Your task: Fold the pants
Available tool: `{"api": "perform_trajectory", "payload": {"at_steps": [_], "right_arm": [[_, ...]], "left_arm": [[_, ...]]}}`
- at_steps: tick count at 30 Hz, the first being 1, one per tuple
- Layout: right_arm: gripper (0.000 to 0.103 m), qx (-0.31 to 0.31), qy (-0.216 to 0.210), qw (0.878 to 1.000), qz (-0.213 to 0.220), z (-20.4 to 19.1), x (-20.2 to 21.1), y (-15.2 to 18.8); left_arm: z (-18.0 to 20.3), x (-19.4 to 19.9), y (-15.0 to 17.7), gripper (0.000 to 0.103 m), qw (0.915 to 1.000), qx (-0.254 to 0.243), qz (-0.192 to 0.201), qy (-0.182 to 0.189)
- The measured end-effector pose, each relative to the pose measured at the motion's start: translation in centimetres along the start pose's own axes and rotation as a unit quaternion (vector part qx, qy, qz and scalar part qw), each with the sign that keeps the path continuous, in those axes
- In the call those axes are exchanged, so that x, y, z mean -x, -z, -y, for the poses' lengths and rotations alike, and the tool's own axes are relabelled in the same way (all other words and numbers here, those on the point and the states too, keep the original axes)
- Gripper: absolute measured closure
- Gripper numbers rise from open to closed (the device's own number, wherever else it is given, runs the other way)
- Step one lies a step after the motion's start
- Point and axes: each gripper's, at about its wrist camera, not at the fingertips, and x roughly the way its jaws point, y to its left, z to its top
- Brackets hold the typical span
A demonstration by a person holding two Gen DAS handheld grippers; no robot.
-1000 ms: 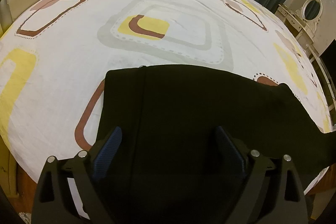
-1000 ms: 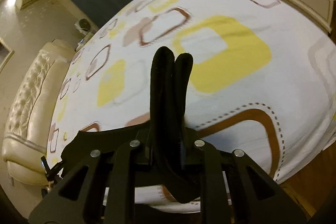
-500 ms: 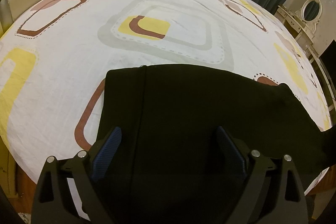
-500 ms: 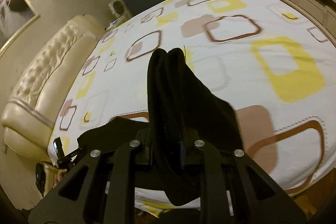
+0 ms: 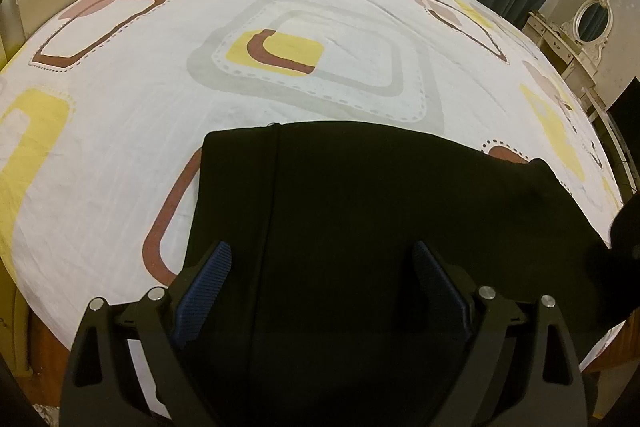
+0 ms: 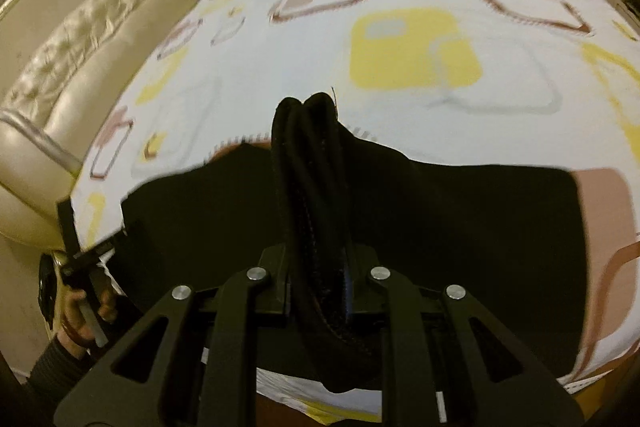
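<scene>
**Right gripper clamped on pants, left held wide above them**

I see the black pants (image 5: 360, 211) lying flat on the patterned sheet (image 5: 120, 107) at the bed's near edge. My left gripper (image 5: 320, 267) hangs over them with its jaws wide apart, the blue pads (image 5: 206, 279) flanking bare cloth and gripping nothing. My right gripper (image 6: 316, 267) has its jaws pressed together on a bunched fold of the pants (image 6: 308, 163), which stands up between the fingers while the rest spreads on the sheet (image 6: 440, 115) below. A cream headboard (image 6: 80, 59) lies at left in the right view.
</scene>
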Motion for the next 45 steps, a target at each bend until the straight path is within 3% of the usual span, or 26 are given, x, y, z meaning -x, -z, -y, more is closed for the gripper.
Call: {"api": "perform_trajectory", "payload": {"at_steps": [9, 26, 31, 34, 36, 43, 45], "right_arm": [[0.085, 0.027, 0.028, 0.998, -0.039, -2.3, -4.6, 2.5], [0.083, 0.023, 0.032, 0.999, -0.033, -4.6, -6.7, 2.8], [0.071, 0.015, 0.001, 0.999, -0.039, -5.2, -7.0, 3.3], [0.069, 0.010, -0.032, 0.998, -0.049, -5.9, -7.1, 3.7], [0.061, 0.007, -0.046, 0.997, -0.057, -6.3, -7.3, 4.0], [0.058, -0.001, -0.081, 0.994, -0.070, -5.8, -8.0, 4.6], [0.053, 0.016, -0.092, 0.993, -0.076, -5.9, -8.3, 4.6]], "left_arm": [[0.0, 0.0, 0.0, 0.012, 1.0000, 0.000, 0.000, -0.001], [0.0, 0.0, 0.0, 0.012, 1.0000, -0.001, 0.000, -0.001], [0.0, 0.0, 0.0, 0.012, 1.0000, -0.001, 0.000, -0.001], [0.0, 0.0, 0.0, 0.012, 1.0000, -0.001, 0.000, -0.001], [0.0, 0.0, 0.0, 0.012, 1.0000, 0.000, 0.000, -0.001], [0.0, 0.0, 0.0, 0.012, 1.0000, -0.001, 0.000, -0.003], [-0.1, 0.0, 0.0, 0.012, 1.0000, -0.001, 0.000, -0.003]]}}
